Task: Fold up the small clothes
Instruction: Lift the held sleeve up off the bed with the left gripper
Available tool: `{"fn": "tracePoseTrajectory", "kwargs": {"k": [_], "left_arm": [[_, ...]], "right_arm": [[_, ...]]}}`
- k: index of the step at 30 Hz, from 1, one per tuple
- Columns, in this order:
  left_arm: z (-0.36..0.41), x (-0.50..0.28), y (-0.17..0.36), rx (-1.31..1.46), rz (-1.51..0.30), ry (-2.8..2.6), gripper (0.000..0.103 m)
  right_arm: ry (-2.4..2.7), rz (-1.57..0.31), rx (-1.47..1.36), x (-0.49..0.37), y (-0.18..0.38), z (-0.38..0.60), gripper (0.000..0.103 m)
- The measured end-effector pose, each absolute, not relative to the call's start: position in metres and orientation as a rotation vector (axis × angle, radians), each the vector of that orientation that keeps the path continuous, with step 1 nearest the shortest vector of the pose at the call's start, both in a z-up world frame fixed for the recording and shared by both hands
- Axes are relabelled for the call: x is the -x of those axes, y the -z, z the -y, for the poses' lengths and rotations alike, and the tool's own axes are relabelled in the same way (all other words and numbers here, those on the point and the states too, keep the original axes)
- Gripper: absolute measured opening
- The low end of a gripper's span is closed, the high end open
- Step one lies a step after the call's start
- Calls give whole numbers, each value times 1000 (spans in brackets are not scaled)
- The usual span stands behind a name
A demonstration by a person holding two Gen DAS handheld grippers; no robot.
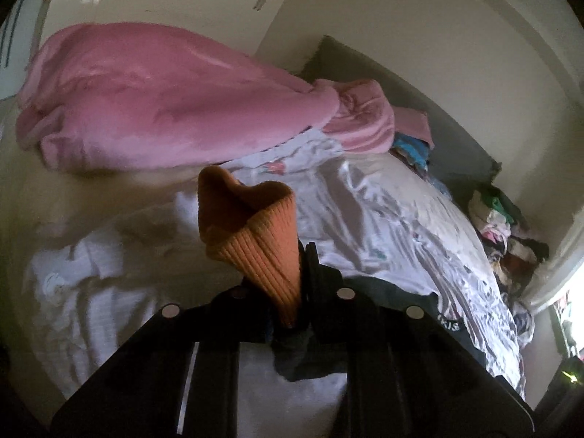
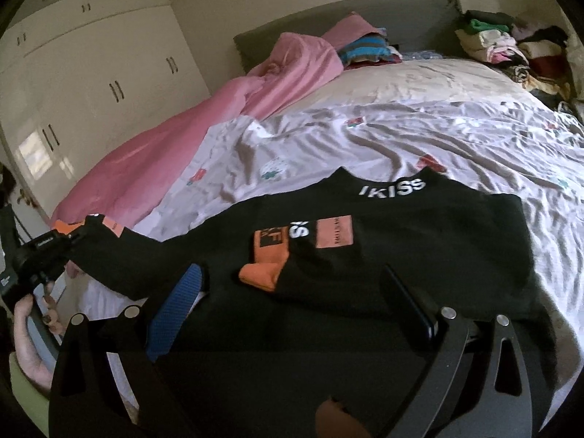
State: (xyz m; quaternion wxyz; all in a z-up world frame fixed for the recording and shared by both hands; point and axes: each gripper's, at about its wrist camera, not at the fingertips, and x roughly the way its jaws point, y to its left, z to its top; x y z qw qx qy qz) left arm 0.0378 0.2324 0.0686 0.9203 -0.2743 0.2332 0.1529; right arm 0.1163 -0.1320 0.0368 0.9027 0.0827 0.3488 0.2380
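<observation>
Sleeve cuff pinched in my left gripper

Cuff first: my left gripper (image 1: 292, 292) is clamped tight on the ribbed orange knit cuff (image 1: 252, 241) of the black sweater with white lettering and orange patches (image 2: 401, 241). That sleeve stretches away to the left in the right wrist view, raised off the bed, where my left hand (image 2: 27, 335) shows at the near left edge. The sweater's body lies spread on the crumpled white floral bedsheet (image 2: 365, 138), collar toward the far side, with its other orange cuff folded across the front. My right gripper (image 2: 292, 314) hovers over the sweater's near hem, jaws wide apart and gripping nothing. A pink fleece blanket (image 1: 153, 98) is heaped along the bed's far left.
</observation>
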Motion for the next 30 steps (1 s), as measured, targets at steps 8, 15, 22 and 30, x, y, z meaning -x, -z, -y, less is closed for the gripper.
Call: {"fn": "tracePoseTrajectory", "kwargs": {"k": [8, 15, 22, 30], "left_arm": [[-184, -63, -95, 483, -468, -231, 5], [-146, -78, -107, 440, -466, -169, 5], [-111, -89, -118, 407, -458, -110, 5], [-69, -97, -125, 363, -442, -29, 5]], "right_arm": [[-456, -703, -221, -116, -41, 167, 97], [-427, -688, -261, -115, -42, 196, 97], [-404, -674, -298, -111, -42, 223, 97], [-382, -661, -337, -106, -41, 252, 97]]}}
